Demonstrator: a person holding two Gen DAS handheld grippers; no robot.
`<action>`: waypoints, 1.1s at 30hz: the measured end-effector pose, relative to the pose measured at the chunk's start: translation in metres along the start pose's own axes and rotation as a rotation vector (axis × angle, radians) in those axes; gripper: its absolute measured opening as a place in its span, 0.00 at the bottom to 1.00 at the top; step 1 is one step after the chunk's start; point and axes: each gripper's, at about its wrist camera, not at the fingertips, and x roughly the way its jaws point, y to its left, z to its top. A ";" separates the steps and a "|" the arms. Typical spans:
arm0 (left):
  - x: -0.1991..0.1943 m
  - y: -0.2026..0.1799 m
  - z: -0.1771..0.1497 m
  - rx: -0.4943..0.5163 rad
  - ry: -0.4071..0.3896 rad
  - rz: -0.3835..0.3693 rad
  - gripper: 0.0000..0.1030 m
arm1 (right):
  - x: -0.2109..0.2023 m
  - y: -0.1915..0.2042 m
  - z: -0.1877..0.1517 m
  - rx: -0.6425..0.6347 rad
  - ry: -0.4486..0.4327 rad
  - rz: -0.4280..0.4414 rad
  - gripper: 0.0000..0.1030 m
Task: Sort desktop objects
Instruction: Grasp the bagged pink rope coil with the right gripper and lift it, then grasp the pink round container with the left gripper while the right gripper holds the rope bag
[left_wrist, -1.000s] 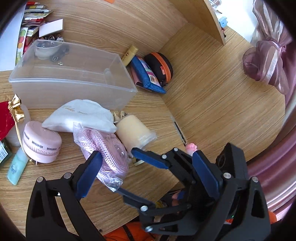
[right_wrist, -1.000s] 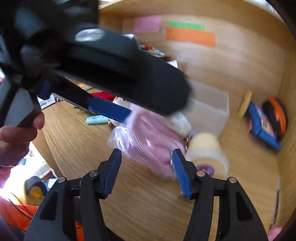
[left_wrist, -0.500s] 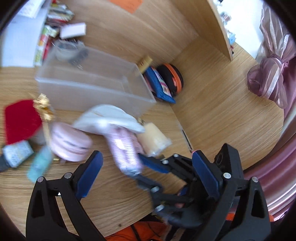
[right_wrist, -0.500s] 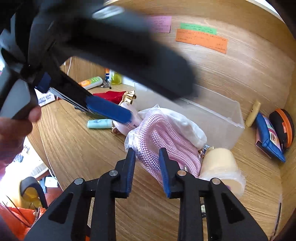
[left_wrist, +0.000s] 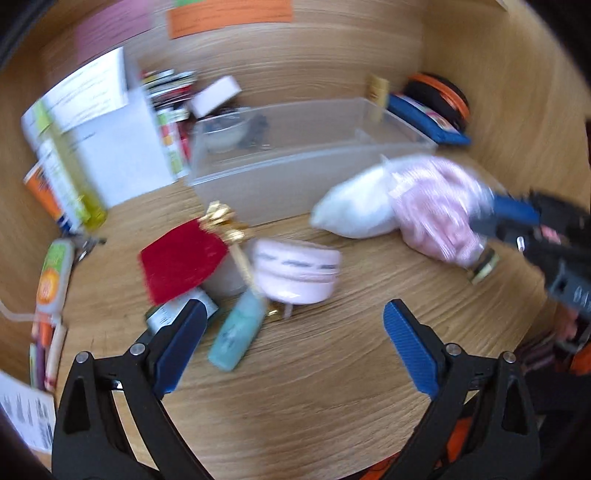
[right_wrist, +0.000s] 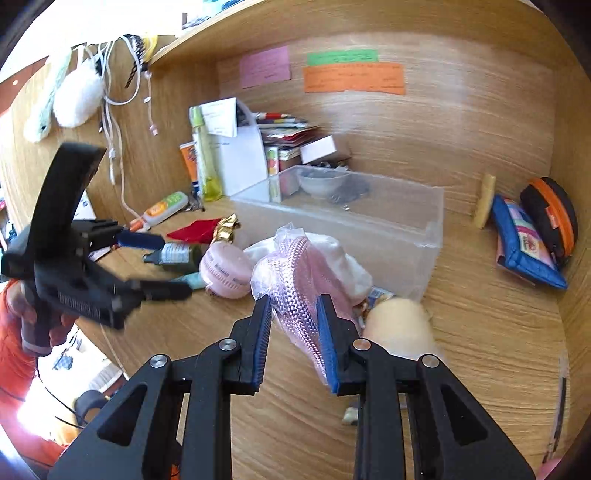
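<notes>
My right gripper (right_wrist: 293, 339) is shut on a clear bag of pink braided rope (right_wrist: 295, 284), held just above the desk in front of a clear plastic bin (right_wrist: 399, 236). The bag also shows blurred in the left wrist view (left_wrist: 439, 210), beside a white pouch (left_wrist: 354, 210). My left gripper (left_wrist: 293, 347) is open and empty above the desk, near a pink round case (left_wrist: 297, 273), a teal tube (left_wrist: 236, 332) and a red pouch (left_wrist: 181, 258). The left gripper shows in the right wrist view (right_wrist: 147, 266).
A cream candle (right_wrist: 399, 325) lies right of the rope bag. A blue pouch (right_wrist: 524, 240) and an orange-black case (right_wrist: 550, 218) lean in the right corner. Bottles, papers and boxes (right_wrist: 229, 155) stand at the back left. Cables (right_wrist: 118, 122) hang on the left wall.
My right gripper closed on the rope bag and raised it slightly. My left gripper swung left, so it now faces the pink case and red pouch.
</notes>
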 end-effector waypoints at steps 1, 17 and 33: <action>0.003 -0.005 0.002 0.025 0.001 -0.006 0.95 | -0.002 -0.002 0.000 0.005 -0.005 -0.007 0.22; 0.023 0.009 0.022 -0.046 0.027 -0.216 0.95 | -0.006 -0.022 0.002 0.034 -0.006 0.036 0.22; 0.064 -0.019 0.031 0.107 0.112 -0.063 0.63 | -0.004 -0.026 0.000 0.058 0.005 0.064 0.30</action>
